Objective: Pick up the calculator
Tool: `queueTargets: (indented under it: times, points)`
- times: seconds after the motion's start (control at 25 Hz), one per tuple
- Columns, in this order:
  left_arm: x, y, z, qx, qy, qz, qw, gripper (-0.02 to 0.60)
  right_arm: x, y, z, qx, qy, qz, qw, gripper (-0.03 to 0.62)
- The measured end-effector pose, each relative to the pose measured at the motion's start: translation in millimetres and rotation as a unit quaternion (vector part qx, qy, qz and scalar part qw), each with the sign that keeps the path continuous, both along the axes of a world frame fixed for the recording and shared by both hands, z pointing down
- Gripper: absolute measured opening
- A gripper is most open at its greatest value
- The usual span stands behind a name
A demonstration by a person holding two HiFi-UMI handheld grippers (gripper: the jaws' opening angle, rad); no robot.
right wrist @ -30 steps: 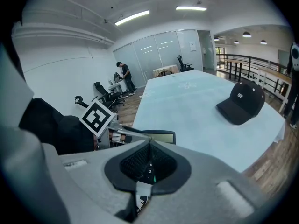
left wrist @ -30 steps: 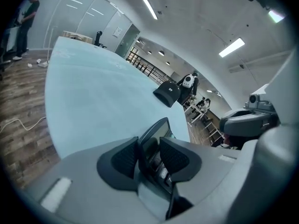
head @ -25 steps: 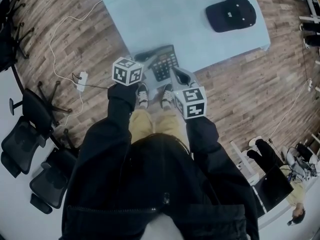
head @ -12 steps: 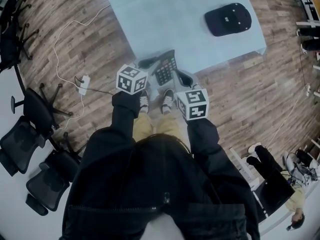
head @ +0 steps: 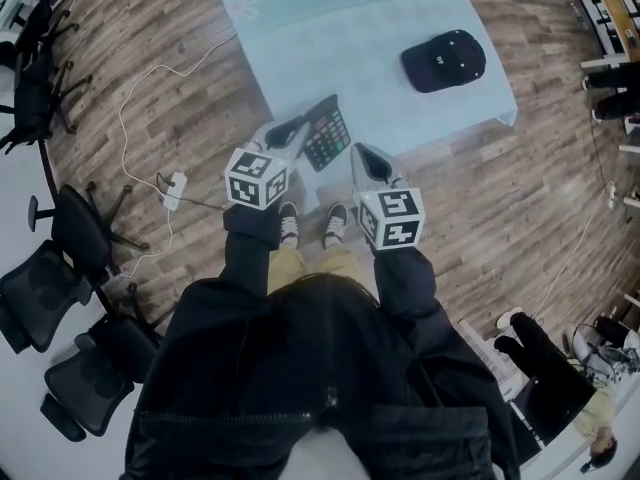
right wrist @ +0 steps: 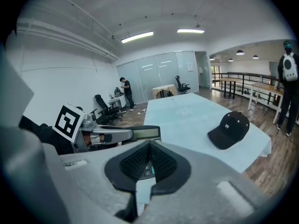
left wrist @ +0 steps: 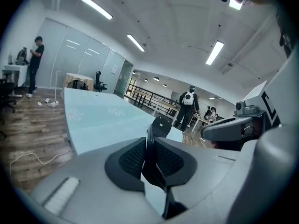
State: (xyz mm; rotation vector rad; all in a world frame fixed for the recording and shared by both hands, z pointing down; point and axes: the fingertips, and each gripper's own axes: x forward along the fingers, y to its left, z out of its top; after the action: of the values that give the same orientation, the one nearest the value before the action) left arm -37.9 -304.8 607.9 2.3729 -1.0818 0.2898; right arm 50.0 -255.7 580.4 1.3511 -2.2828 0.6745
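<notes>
1. The calculator hangs tilted over the near edge of the table, and we judge it clear of the top. Because it is gripped along one side only, it tips under its own weight.
2. The left gripper is clamped on that thin side. We see the dark body edge-on between its pads, with the jaws only slightly apart.
3. The right gripper sits just beside the calculator's other side, probably to steady it. Its pads meet and pinch nothing we can see, and keys show through the gap beneath them.
4. The cap lies well apart from both grippers.
</notes>
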Motion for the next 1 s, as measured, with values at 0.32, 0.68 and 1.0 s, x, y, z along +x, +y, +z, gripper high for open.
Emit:
queueTargets:
  times: [0.32, 0.68, 1.0]
  points:
    - [-14.1, -18.0, -104.8, 0.099, -0.005, -0.037, 0.9944, 0.054, -20.4, -25.5, -94.6, 0.103, -0.018, -0.003, 0.994, 0.0]
    - [-31.2, -25.4, -201.2, 0.177, -0.002, -0.069, 0.9819, 0.054, -35.1, -38.4, -184.3, 0.195, -0.029, -0.006, 0.98, 0.0]
    - [-26.6, -28.0, -295.4, 0.263, -0.015, -0.077, 0.9615, 0.054, -30.7, -46.6, -259.1, 0.276, -0.031, 0.011, 0.96, 0.0]
